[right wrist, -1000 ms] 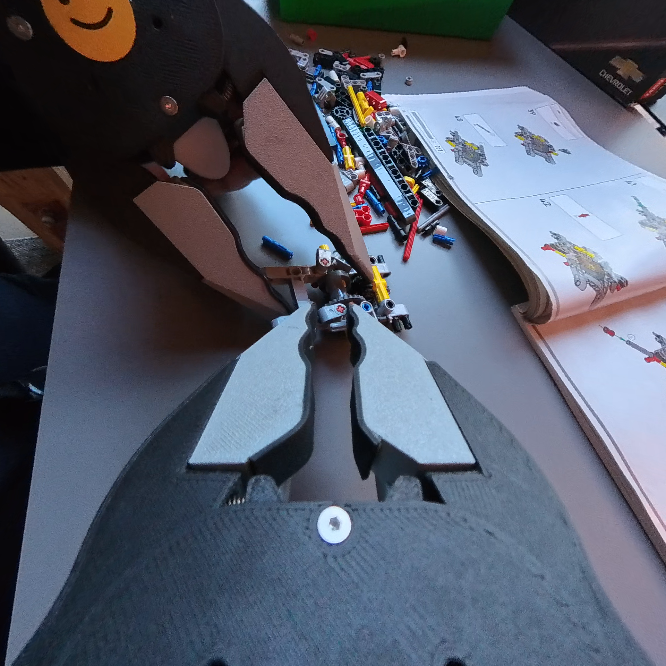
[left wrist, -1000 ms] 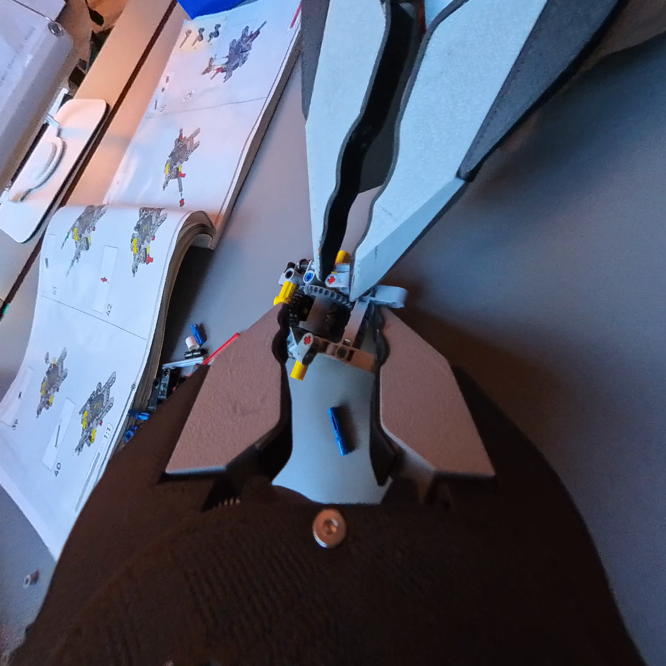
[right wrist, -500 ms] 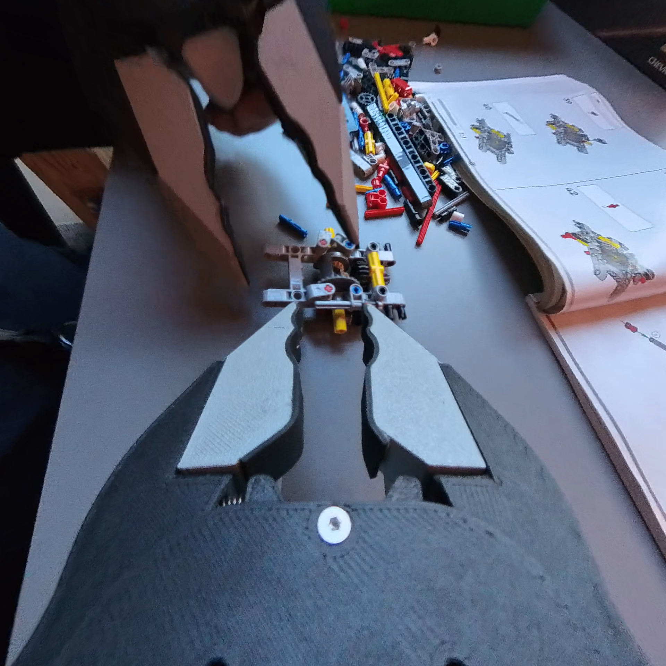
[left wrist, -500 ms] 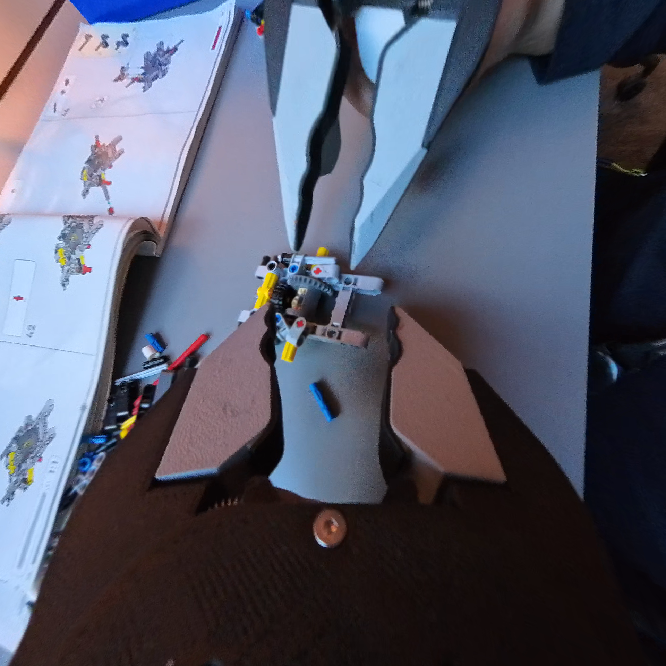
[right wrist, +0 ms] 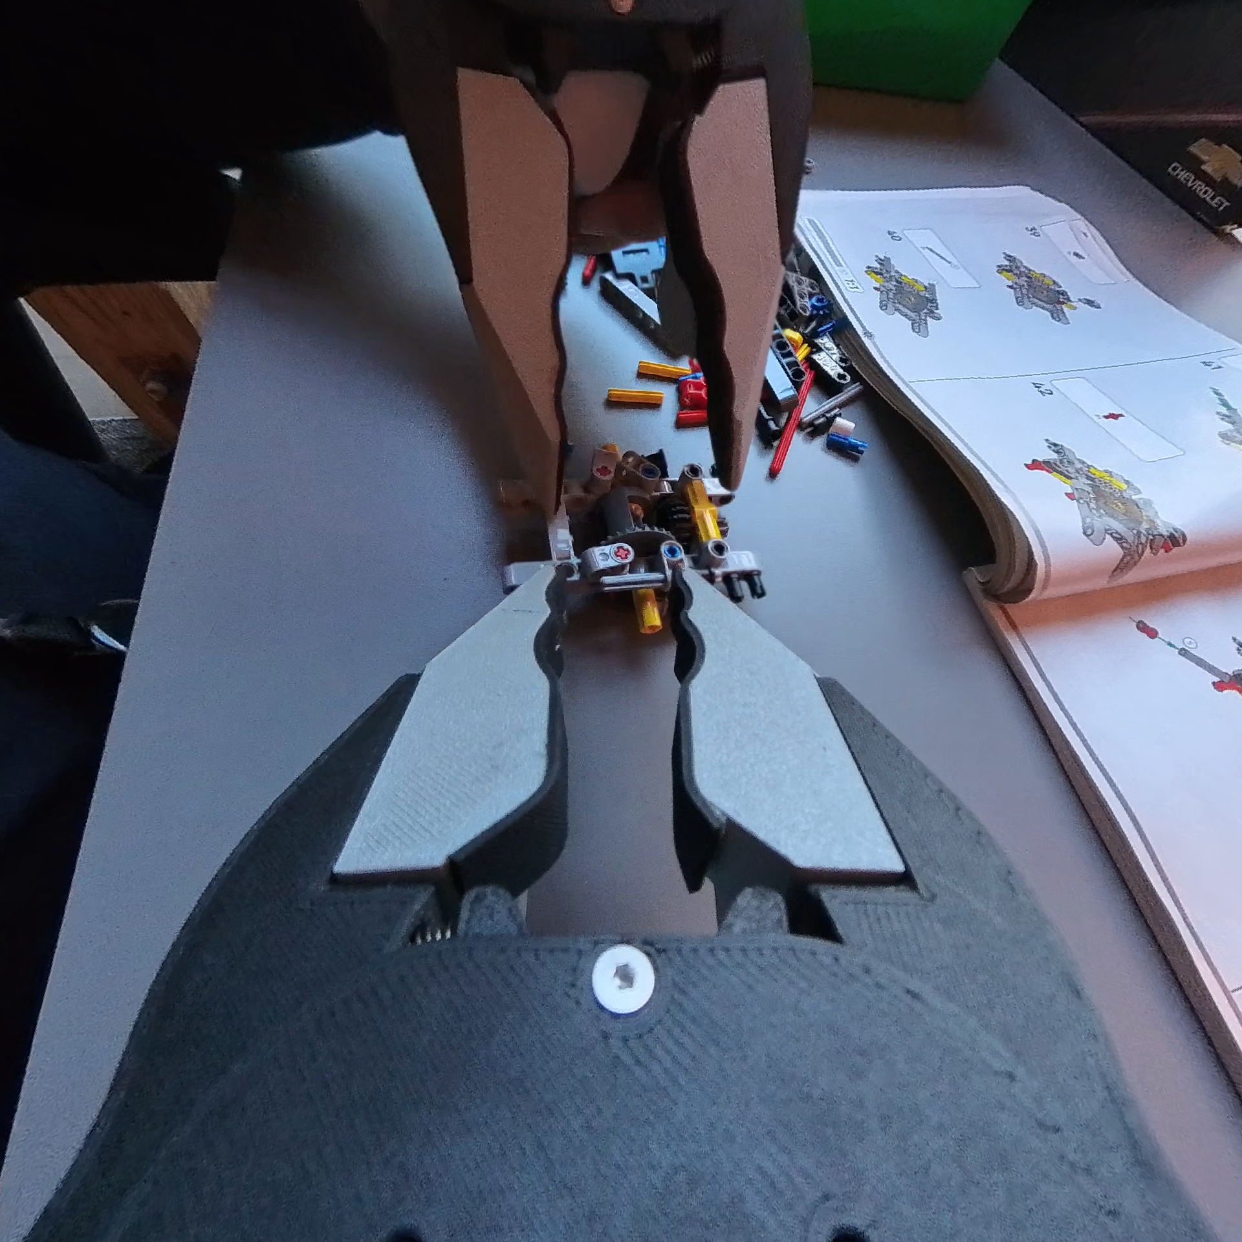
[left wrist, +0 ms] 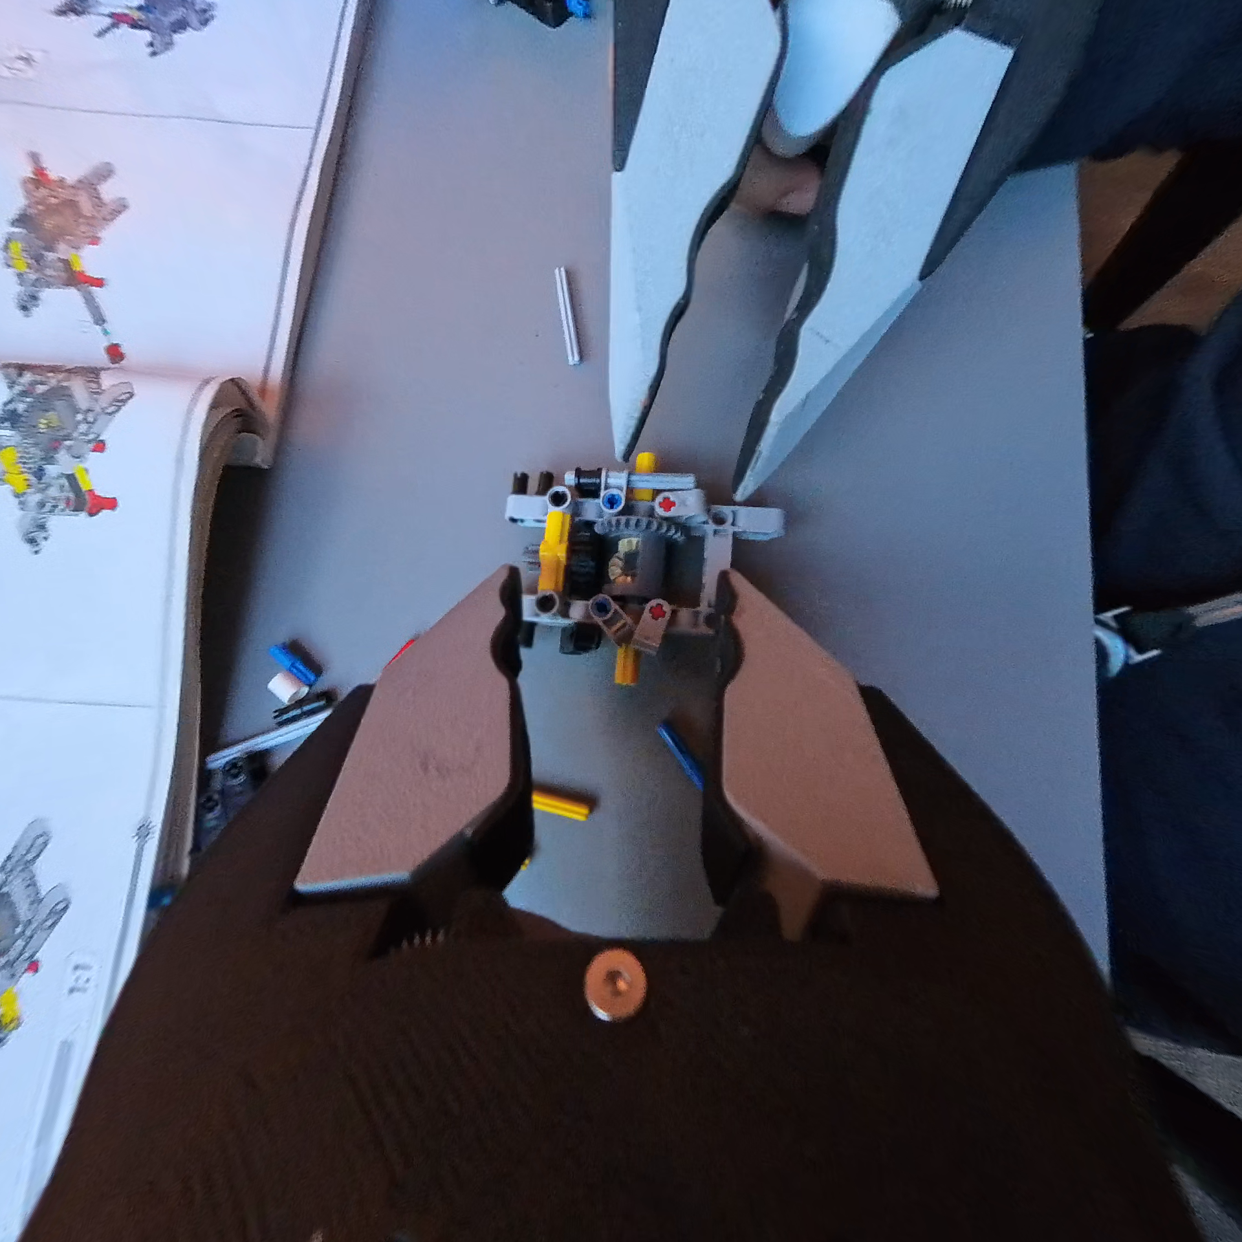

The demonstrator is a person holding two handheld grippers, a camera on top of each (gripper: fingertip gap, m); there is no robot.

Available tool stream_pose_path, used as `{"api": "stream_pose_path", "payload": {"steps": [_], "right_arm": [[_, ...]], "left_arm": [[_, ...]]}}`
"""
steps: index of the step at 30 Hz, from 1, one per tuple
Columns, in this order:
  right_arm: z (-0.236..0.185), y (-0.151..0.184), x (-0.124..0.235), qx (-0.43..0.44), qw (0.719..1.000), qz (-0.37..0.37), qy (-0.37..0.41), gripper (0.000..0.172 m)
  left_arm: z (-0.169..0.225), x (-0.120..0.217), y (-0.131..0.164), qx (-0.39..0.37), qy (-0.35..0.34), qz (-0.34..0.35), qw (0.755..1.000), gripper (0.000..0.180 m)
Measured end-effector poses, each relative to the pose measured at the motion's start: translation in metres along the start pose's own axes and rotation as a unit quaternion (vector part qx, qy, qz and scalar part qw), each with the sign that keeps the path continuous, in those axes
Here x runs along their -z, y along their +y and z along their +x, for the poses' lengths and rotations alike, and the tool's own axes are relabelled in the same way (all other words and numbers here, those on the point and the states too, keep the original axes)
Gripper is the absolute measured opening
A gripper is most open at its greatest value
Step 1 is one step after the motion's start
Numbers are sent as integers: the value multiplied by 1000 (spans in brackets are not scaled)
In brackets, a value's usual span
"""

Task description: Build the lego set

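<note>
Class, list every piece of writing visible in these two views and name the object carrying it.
Black box, far right corner: white lettering under a gold emblem; not transcribed here.
Open instruction booklet: small printed step numbers beside diagrams; not transcribed.
Brick assembly: no writing visible.

matt grey table (left wrist: pixel 437 336), glossy plastic assy (left wrist: pixel 632 551), paper manual (right wrist: pixel 1075 376)

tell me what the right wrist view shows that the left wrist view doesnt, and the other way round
Only the right wrist view: a green bin, a dark box and red parts. Only the left wrist view: a pale rod on the table. Both: the brick assembly between both grippers, the open booklet and two loose yellow rods.
</note>
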State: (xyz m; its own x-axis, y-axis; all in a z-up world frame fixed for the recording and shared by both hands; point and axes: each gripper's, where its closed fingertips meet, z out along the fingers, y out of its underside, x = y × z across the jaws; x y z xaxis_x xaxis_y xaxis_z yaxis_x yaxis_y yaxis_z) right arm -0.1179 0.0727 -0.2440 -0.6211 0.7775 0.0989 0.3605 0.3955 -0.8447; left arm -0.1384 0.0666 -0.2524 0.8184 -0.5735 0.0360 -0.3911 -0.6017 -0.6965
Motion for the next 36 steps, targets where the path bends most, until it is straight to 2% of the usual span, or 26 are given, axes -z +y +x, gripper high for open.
{"api": "stream_pose_path", "payload": {"steps": [5, 12, 15, 19, 22, 27, 29, 31, 34, 36], "right_arm": [[0, 1, -1, -11, 1000, -4, -11, 28], [-1, 2, -1, -15, 1000, -6, -16, 26], [1, 0, 0, -21, 1000, 3, -14, 25], [7, -5, 4, -34, 999, 22, -3, 24], [13, -6, 7, -43, 999, 31, 15, 23], [23, -6, 12, -53, 997, 38, 46, 21], [25, -5, 14, -57, 996, 41, 52, 21], [24, -5, 15, -57, 996, 43, 53, 21], [22, -5, 15, -54, 997, 41, 47, 21], [19, -3, 13, -51, 997, 33, 39, 21]], "left_arm": [[0, -6, 3, 17, 27, -6, 999, 46], [-3, -8, 5, -1, 0, -5, 1000, 43], [-7, 5, 2, 3, -18, -3, 1000, 53], [-16, 41, -3, 42, -60, 13, 997, 51], [-3, 51, 14, 68, -75, -24, 995, 48], [21, 45, 54, 92, -101, -98, 986, 44], [23, 49, 61, 115, -118, -93, 982, 44], [24, 52, 55, 124, -128, -69, 981, 42], [19, 49, 37, 99, -138, -43, 984, 43], [15, 40, 23, 97, -114, -26, 988, 53]]}}
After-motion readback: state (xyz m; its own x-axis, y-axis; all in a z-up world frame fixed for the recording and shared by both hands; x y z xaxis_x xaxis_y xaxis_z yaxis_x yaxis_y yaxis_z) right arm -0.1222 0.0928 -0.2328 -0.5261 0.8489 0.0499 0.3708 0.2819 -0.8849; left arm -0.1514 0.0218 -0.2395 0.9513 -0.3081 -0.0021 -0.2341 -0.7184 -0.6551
